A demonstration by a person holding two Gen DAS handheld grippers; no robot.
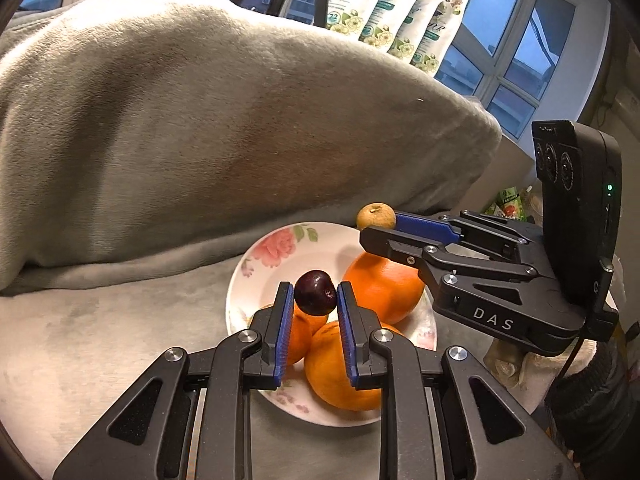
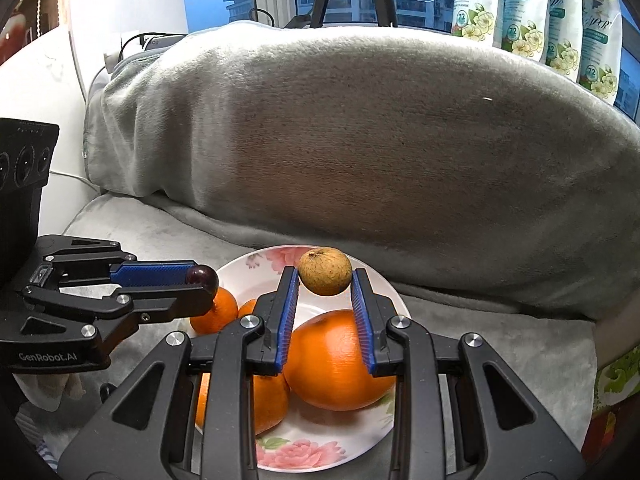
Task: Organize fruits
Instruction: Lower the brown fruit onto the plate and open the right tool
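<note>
A white plate (image 1: 276, 256) with pink flowers lies on the grey blanket and carries several oranges (image 1: 380, 288). My left gripper (image 1: 314, 294) is shut on a dark cherry (image 1: 315, 293), held above the plate's oranges. In the right wrist view my right gripper (image 2: 325, 278) is shut on a small tan longan (image 2: 326, 271) above the plate (image 2: 384, 284) and a big orange (image 2: 336, 360). The left gripper (image 2: 202, 284) enters from the left there with the cherry (image 2: 203, 276). The right gripper (image 1: 370, 226) with the longan (image 1: 375, 216) shows at the right of the left wrist view.
A large bulge under the grey blanket (image 1: 220, 120) rises right behind the plate. Flowered packages (image 2: 552, 12) stand on the window sill beyond it. Cables and a white device (image 2: 152, 42) lie at the far left. Colourful clutter (image 1: 512, 204) sits at the right edge.
</note>
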